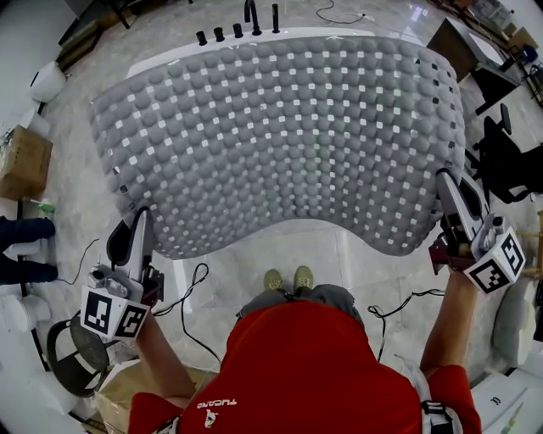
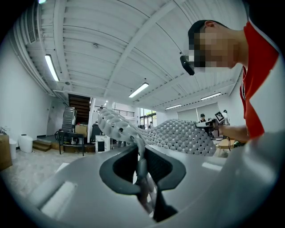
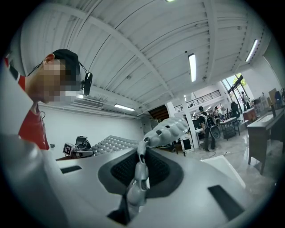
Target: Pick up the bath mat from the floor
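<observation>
The grey bath mat [image 1: 280, 136], covered in round bumps and small square holes, hangs spread wide in the air over the white bathtub [image 1: 356, 254]. My left gripper [image 1: 142, 222] is shut on the mat's near left corner, and my right gripper [image 1: 443, 182] is shut on its near right corner. In the left gripper view the mat's edge [image 2: 141, 169] is pinched between the jaws and the sheet stretches away to the right. In the right gripper view a strip of the mat [image 3: 139, 176] runs up from between the jaws.
Black tub taps [image 1: 246, 21] stand beyond the mat. A cardboard box [image 1: 21, 161] sits at the left, a black chair [image 1: 505, 161] and a desk at the right. Cables [image 1: 191, 292] trail on the marble floor by the person's feet [image 1: 287, 278].
</observation>
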